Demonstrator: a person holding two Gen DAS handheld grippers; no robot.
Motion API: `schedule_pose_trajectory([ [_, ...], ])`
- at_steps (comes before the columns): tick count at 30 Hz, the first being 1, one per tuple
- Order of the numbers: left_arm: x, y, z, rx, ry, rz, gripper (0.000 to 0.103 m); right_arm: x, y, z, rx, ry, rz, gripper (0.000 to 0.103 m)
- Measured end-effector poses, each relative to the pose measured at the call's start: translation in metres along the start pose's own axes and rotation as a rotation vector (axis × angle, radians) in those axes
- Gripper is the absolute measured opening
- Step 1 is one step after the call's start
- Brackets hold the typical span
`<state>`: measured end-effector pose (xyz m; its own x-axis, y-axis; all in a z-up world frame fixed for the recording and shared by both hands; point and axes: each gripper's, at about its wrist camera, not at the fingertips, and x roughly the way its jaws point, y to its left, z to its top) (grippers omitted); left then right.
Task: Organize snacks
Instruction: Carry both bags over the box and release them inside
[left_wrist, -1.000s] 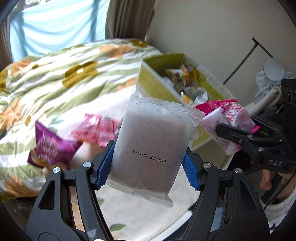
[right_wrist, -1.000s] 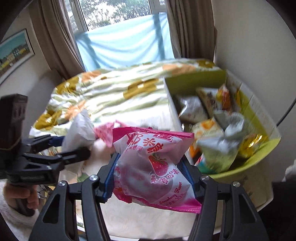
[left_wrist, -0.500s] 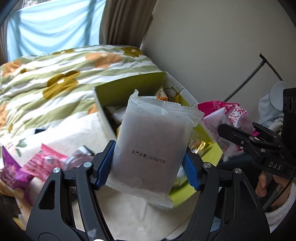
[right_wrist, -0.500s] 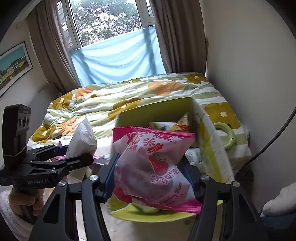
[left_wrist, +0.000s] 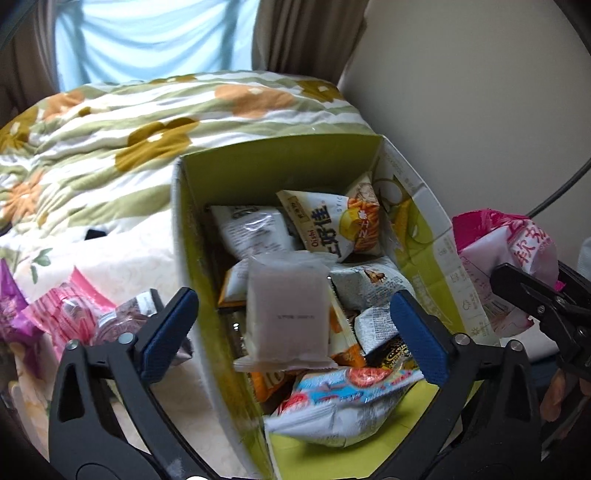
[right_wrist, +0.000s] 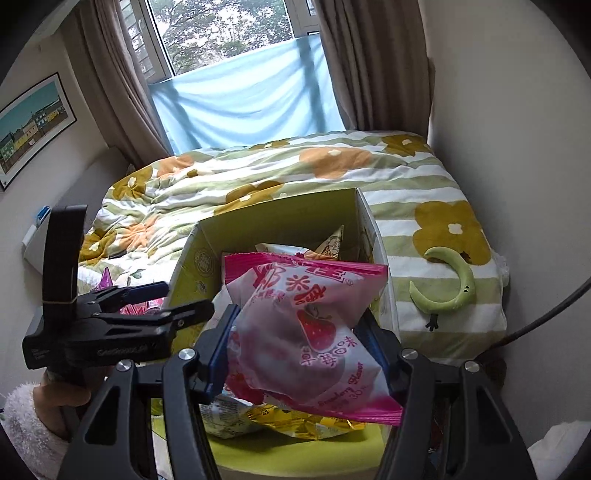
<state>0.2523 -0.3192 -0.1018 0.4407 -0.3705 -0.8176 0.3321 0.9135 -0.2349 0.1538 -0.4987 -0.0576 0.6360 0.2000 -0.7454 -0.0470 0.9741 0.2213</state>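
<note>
An open yellow-green cardboard box (left_wrist: 258, 162) sits on the bed, holding several snack bags. My left gripper (left_wrist: 291, 299) hangs over it with its jaws opening wide. A pale grey snack packet (left_wrist: 288, 317) lies loose between and below the blue pads (left_wrist: 166, 328), touching neither, over the bags in the box. My right gripper (right_wrist: 297, 317) is shut on a pink strawberry snack bag (right_wrist: 306, 332) above the box's (right_wrist: 273, 221) near end. That bag (left_wrist: 509, 240) also shows at the right of the left wrist view.
Loose pink snack packs (left_wrist: 62, 314) and a purple pack (left_wrist: 7, 306) lie on the floral bedspread (left_wrist: 129, 122) left of the box. A green moon plush (right_wrist: 454, 284) rests on the bed to the right. The wall (right_wrist: 498, 110) stands close on the right.
The left jaws have sprung apart and the pale packet has left them, dropping toward the box. Both grippers have moved over the box. The right still grips the pink bag.
</note>
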Motion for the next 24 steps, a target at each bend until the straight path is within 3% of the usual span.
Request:
schedule_pose_trajectory([
  [11,-0.037,-0.003,-0.015,0.022,-0.038,0.207,0.103,0.032,-0.01,0.007,-0.017,0.079,0.073,0.057],
  [21,-0.045,0.009,-0.026,-0.007,-0.014,0.279,0.103,0.072,-0.003,0.018,0.01,0.154,0.122,0.059],
  [24,-0.049,0.012,-0.027,-0.023,-0.021,0.275,0.103,0.079,-0.003,0.016,0.029,0.148,0.107,0.064],
])
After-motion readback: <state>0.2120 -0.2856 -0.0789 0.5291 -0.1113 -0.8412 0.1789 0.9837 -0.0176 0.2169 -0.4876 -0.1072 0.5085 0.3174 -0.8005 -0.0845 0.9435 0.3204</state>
